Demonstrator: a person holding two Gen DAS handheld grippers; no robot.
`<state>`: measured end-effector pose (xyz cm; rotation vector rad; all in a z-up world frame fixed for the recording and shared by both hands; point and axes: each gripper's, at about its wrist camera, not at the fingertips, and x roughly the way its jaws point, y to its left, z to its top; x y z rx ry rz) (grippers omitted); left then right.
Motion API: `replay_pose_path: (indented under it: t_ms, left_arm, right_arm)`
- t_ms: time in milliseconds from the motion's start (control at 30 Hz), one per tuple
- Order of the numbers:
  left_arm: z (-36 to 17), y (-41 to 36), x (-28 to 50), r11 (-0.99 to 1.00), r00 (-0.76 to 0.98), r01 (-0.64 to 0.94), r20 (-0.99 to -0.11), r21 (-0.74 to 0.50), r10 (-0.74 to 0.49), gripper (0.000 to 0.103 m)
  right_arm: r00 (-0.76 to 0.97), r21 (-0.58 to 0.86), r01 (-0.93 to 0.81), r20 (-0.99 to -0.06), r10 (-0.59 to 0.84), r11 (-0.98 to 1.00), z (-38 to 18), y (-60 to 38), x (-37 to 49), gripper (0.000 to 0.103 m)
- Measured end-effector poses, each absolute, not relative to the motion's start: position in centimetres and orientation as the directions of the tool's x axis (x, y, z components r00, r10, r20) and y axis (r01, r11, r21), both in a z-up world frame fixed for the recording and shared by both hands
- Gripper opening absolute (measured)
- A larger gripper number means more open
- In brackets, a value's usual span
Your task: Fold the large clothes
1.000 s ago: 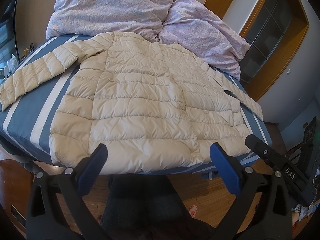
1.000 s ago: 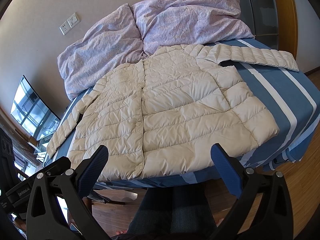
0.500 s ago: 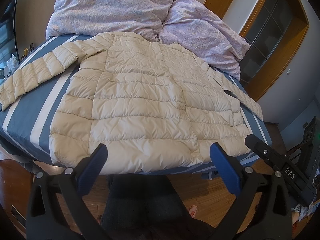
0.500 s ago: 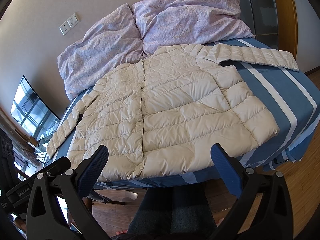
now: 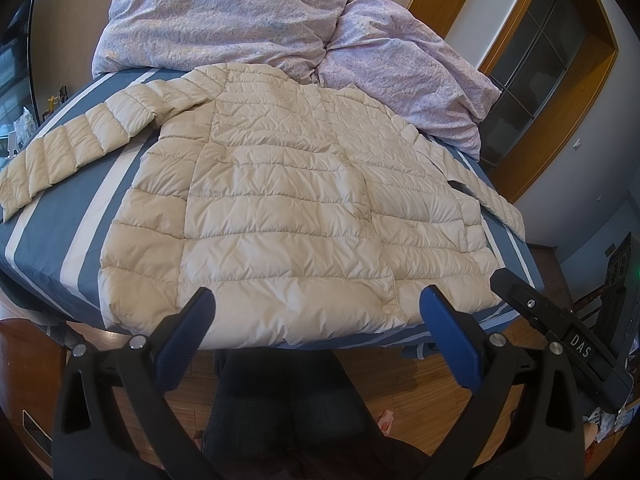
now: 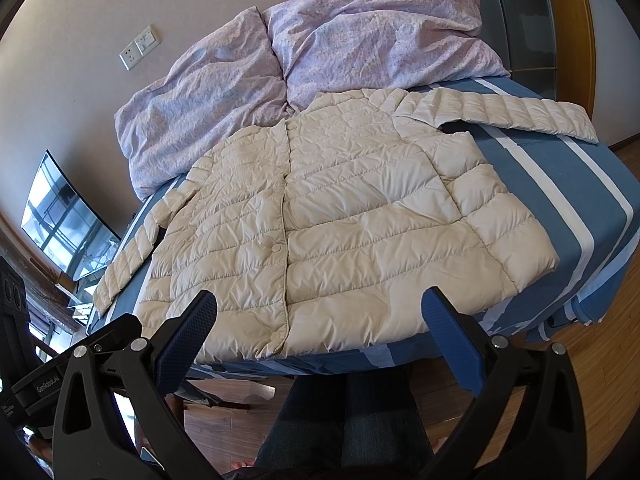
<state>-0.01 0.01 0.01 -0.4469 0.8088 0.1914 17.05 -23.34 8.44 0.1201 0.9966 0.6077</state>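
Blue-and-white striped bed (image 5: 60, 216) carried the cream quilted puffer jacket (image 5: 296, 216), spread flat, sleeves out. Left hand-held gripper (image 5: 316, 320) and right hand-held gripper (image 6: 320, 320) hovered wide apart, empty, near its hem.

Open floor gap before bed (image 5: 48, 216)

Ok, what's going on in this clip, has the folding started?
Not yet. A cream quilted puffer jacket lies flat, front up and buttoned, on the blue-and-white striped bed, with both sleeves spread outward. The person holds the left gripper and right gripper open just short of the jacket's hem, touching nothing. Two crumpled lilac duvets or pillows sit behind the collar.
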Motion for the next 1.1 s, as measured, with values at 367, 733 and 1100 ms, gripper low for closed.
replay_pose_path:
  t_ms: [367,733,1100]
  left_arm:
    - [0.0,0.0,0.0,0.89,0.68,-0.332,-0.733,-0.312,-0.004,0.101]
    - [0.0,0.1,0.4,0.897,0.67,-0.33,-0.742,-0.295,0.003,0.101]
    - [-1.3,3.3,7.2,0.905,0.609,-0.374,-0.79,-0.205,0.072,0.101]
  right_arm:
    - [0.394,0.364,-0.424,-0.75,0.531,0.829,8.4,-23.3,17.1,0.102]
    - [0.395,0.357,-0.416,-0.758,0.52,0.836,8.4,-22.9,18.2,0.102]
    - [0.469,0.286,-0.289,-0.79,0.396,0.914,7.0,-25.1,27.0,0.102]
